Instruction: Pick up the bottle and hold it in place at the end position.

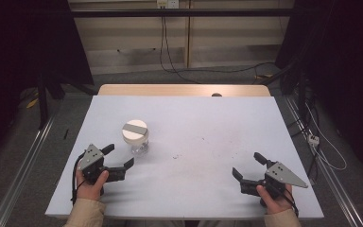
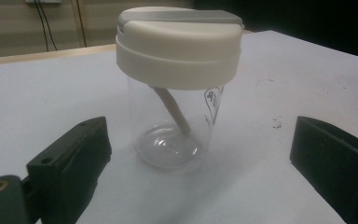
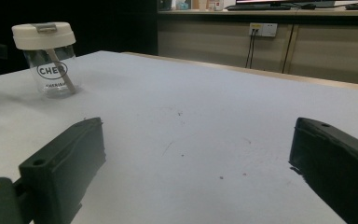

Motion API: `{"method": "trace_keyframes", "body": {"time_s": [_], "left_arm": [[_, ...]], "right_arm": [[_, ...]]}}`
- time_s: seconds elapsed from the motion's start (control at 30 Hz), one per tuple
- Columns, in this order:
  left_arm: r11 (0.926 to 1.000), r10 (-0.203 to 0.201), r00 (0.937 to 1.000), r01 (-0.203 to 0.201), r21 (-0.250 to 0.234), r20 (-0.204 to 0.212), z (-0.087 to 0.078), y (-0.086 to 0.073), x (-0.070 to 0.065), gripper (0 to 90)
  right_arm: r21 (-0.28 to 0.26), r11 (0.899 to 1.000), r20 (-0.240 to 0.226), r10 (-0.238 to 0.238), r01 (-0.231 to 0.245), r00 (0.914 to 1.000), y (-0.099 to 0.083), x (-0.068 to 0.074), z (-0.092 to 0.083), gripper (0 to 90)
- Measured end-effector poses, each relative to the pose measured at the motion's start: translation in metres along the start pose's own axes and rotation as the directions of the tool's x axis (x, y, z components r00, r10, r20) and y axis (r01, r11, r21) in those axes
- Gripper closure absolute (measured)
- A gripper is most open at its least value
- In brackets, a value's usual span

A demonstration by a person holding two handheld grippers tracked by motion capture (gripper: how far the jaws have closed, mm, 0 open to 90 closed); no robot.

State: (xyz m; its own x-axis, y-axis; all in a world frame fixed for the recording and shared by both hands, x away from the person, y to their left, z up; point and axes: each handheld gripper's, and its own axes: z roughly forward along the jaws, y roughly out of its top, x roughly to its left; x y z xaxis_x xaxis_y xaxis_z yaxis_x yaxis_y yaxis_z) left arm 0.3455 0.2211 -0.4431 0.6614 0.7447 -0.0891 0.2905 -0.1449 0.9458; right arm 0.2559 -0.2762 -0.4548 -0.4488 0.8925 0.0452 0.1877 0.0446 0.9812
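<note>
a clear cup point(image 1: 137, 138) with a cream lid point(image 1: 134, 129) stands upright on the white counter point(image 1: 194, 142), left of the middle and a little toward the near side. the lid carries a grey strip across its top, and a pale straw point(image 2: 171, 108) leans inside the cup from under the lid down to the base. the left gripper point(image 1: 121, 158) sits just near and left of the cup, held in the person's left hand point(image 1: 91, 184); its fingers point(image 2: 70, 163) are spread wide, and in the left gripper view the cup stands beyond the gap between them, touching neither one. the right gripper point(image 1: 246, 164) rests over the near right part of the counter, well apart from the cup, in the right hand point(image 1: 275, 198); its fingers point(image 3: 60, 168) are also spread wide with nothing between them (bare counter with a few dark specks). in the right gripper view the cup point(image 3: 51, 65) shows far off at the left, with dark lettering on its side.
</note>
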Motion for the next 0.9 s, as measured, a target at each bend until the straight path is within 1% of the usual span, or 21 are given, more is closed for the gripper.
{"method": "trace_keyframes", "body": {"time_s": [0.17, 0.23, 0.43, 0.5, 0.6, 0.67, 0.7, 0.9], "left_arm": [[0.9999, 0.012, 0.9999, -0.012, 0.003, 0.003, 0.002, 0.001, -0.001, 4.8], [0.9999, 0.010, 0.9999, -0.010, 0.003, 0.004, 0.002, 0.001, -0.001, 4.8], [0.9999, 0.011, 0.9999, -0.011, 0.009, -0.010, 0.005, 0.002, -0.003, 4.6], [0.9997, 0.021, 0.9997, -0.021, 0.010, -0.011, 0.006, 0.002, -0.004, 4.6], [0.9995, 0.031, 0.9992, -0.030, 0.012, -0.025, 0.009, 0.004, -0.005, 4.4], [0.9994, 0.031, 0.9991, -0.030, 0.016, -0.028, 0.010, 0.005, -0.005, 4.4], [0.9996, 0.019, 0.9990, -0.018, 0.021, -0.041, 0.013, 0.006, -0.007, 4.4], [0.9993, 0.008, 0.9985, -0.006, 0.038, -0.055, 0.021, 0.007, -0.008, 4.4]], "right_arm": [[-0.003, 1.000, -0.001, 0.002, -0.002, 1.0000, 0.000, 0.000, -0.001, 2.6], [0.000, 1.000, 0.003, 0.001, -0.001, 1.0000, 0.000, 0.000, 0.000, 2.6], [-0.002, 1.000, 0.004, 0.000, 0.000, 1.0000, 0.000, 0.000, 0.000, 2.6], [0.000, 1.000, 0.004, -0.001, 0.001, 1.0000, 0.000, 0.000, 0.000, 2.6], [0.003, 1.000, 0.003, -0.002, 0.002, 1.0000, 0.000, 0.000, 0.001, 2.6], [0.004, 1.000, 0.002, 0.000, 0.000, 1.0000, 0.000, 0.000, 0.001, 2.6], [0.005, 1.000, 0.002, 0.000, 0.000, 1.0000, 0.000, 0.000, 0.000, 2.5], [-0.002, 1.000, 0.007, 0.000, 0.000, 1.0000, 0.000, -0.001, 0.000, 2.5]]}}
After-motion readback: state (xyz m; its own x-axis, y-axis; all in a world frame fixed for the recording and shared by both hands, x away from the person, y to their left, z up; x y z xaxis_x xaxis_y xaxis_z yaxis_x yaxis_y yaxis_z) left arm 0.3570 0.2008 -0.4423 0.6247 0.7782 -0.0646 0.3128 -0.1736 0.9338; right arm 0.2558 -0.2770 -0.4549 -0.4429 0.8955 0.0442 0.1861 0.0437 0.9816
